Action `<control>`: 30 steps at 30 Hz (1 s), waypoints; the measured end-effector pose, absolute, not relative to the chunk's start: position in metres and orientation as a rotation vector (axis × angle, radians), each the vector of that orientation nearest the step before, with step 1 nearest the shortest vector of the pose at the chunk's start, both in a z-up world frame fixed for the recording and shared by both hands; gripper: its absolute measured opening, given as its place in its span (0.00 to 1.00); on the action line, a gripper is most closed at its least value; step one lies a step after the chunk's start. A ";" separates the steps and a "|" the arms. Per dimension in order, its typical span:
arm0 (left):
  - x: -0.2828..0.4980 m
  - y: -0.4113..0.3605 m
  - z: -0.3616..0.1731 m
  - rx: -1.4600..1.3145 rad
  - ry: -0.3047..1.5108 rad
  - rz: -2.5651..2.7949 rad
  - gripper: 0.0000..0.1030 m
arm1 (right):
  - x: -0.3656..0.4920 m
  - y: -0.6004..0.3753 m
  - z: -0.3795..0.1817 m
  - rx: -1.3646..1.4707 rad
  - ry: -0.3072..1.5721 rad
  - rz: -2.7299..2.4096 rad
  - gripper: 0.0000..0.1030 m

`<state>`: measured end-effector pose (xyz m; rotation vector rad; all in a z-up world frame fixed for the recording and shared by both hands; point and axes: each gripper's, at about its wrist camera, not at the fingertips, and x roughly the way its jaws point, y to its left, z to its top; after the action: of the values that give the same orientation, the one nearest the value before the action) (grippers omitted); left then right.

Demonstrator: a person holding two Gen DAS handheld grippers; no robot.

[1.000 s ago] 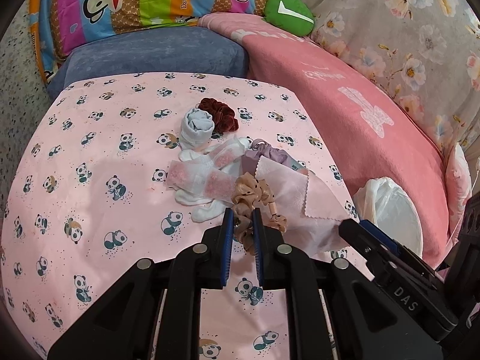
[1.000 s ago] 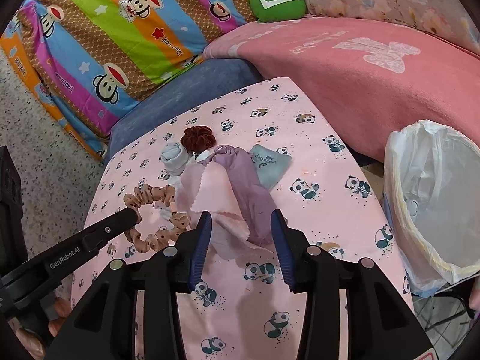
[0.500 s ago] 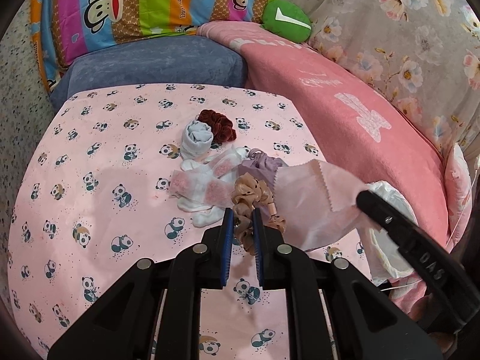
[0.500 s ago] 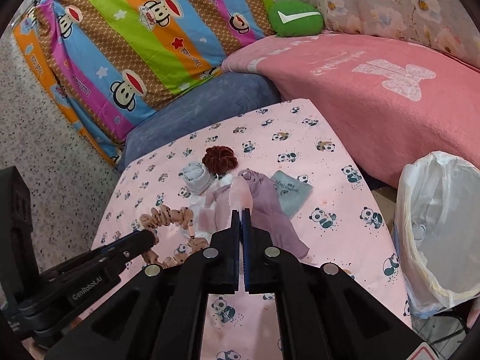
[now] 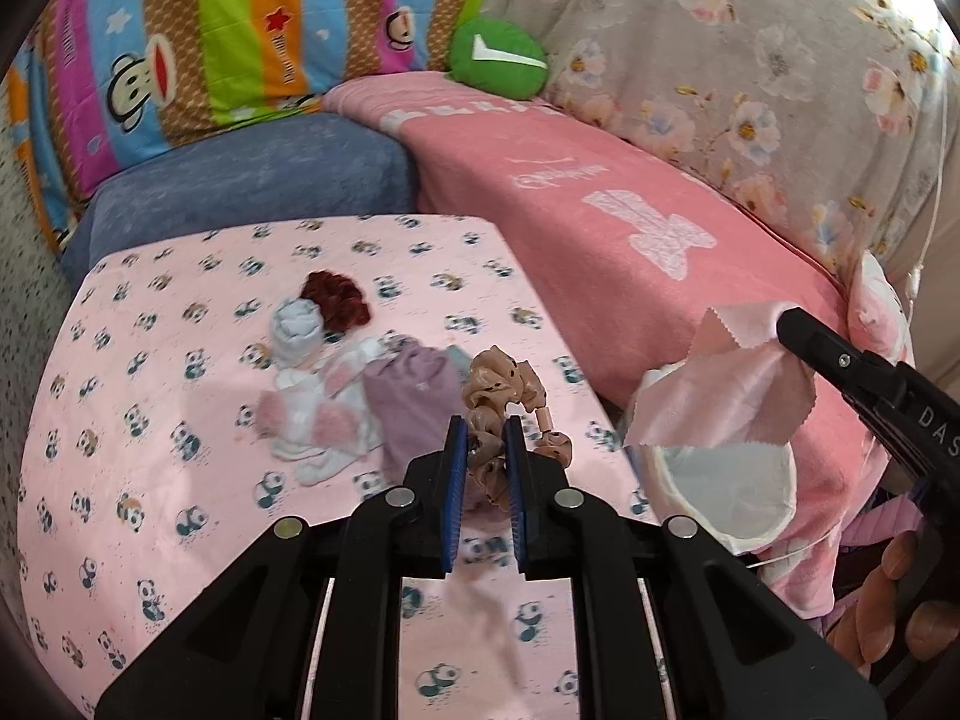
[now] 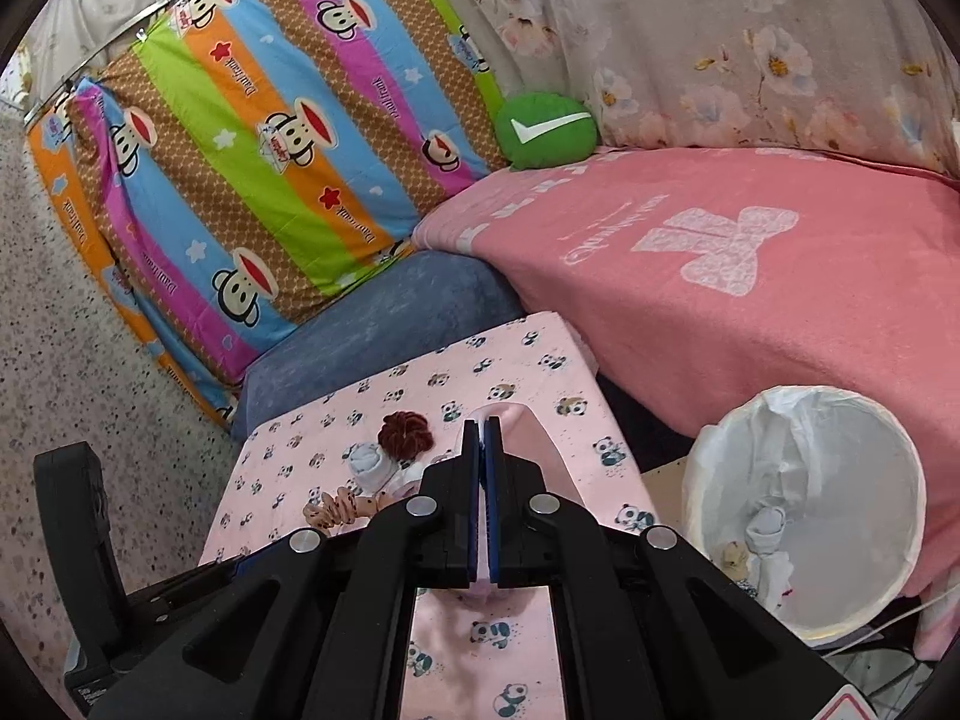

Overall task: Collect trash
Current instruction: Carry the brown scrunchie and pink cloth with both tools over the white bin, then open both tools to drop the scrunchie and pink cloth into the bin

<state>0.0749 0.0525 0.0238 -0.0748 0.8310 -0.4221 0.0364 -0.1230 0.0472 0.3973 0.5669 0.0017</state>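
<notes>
My left gripper [image 5: 483, 429] is shut on a tan spotted scrunchie [image 5: 501, 390] and holds it above the panda-print table [image 5: 150, 480]. My right gripper [image 6: 483, 426] is shut on a pale pink cloth [image 6: 528, 438]; in the left wrist view the cloth [image 5: 720, 396] hangs from it above the white-lined trash bin [image 5: 720, 492]. The bin [image 6: 804, 510] holds some scraps. A dark red scrunchie [image 5: 336, 300], a rolled light blue sock [image 5: 294, 330], white and pink socks [image 5: 318, 420] and a purple cloth [image 5: 414, 402] lie on the table.
A pink blanket [image 6: 750, 276] covers the sofa to the right. A blue cushion [image 5: 252, 174], a striped monkey-print pillow [image 6: 270, 138] and a green round pillow [image 6: 546, 129] are behind the table. Speckled floor [image 6: 78, 360] lies to the left.
The right gripper shut on the pink cloth, lifted it off the pile and carried it right, over the bin. The left gripper rose with the tan scrunchie.
</notes>
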 end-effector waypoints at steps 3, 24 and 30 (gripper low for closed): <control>0.072 0.027 0.031 -0.042 0.817 -0.468 0.12 | 0.023 -0.154 0.052 0.418 0.544 -0.052 0.03; 0.057 -0.128 0.034 0.133 0.819 -0.702 0.13 | -0.026 -0.297 0.019 0.526 0.548 -0.287 0.03; 0.056 -0.151 0.028 0.160 0.833 -0.722 0.14 | -0.028 -0.313 0.007 0.547 0.560 -0.313 0.03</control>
<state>0.0559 -0.1505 0.0278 0.1602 0.8331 -0.7223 -0.0284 -0.3134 0.0068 0.5471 0.5595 -0.3125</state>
